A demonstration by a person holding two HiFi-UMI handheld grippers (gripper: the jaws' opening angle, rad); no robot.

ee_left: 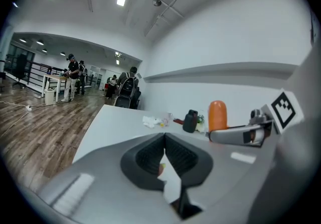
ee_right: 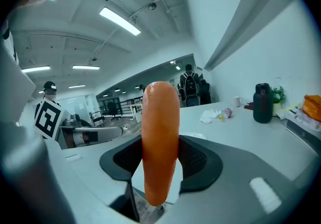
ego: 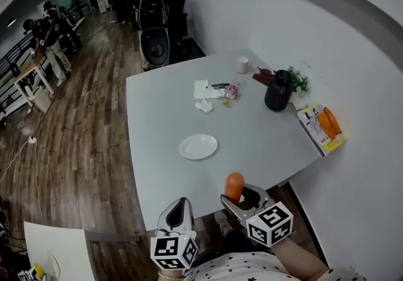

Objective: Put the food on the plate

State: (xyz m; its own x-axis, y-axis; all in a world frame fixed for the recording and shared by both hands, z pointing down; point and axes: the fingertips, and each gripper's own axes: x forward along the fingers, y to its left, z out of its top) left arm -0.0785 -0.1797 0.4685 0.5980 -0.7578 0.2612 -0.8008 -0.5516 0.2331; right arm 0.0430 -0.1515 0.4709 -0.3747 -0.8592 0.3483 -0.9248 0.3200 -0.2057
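Observation:
An orange sausage-shaped piece of food (ee_right: 160,147) stands upright between the pads of my right gripper (ee_right: 159,165), which is shut on it. In the head view that gripper (ego: 241,200) hovers over the table's near edge with the food (ego: 234,184) sticking up from it. The white plate (ego: 198,147) lies bare on the white table (ego: 252,138), a little ahead and to the left, and shows again as the plate (ee_right: 193,135) behind the food. My left gripper (ego: 180,205) hangs off the near edge, its tips (ee_left: 164,140) touching with nothing held. It sees the food (ee_left: 217,115) to its right.
At the table's far side stand a black flask (ego: 278,90), a small plant (ego: 298,80), a white cup (ego: 243,64), crumpled tissues (ego: 203,91) and a small bottle (ego: 232,91). A packet with orange print (ego: 322,126) lies at the right edge. People and chairs fill the room beyond.

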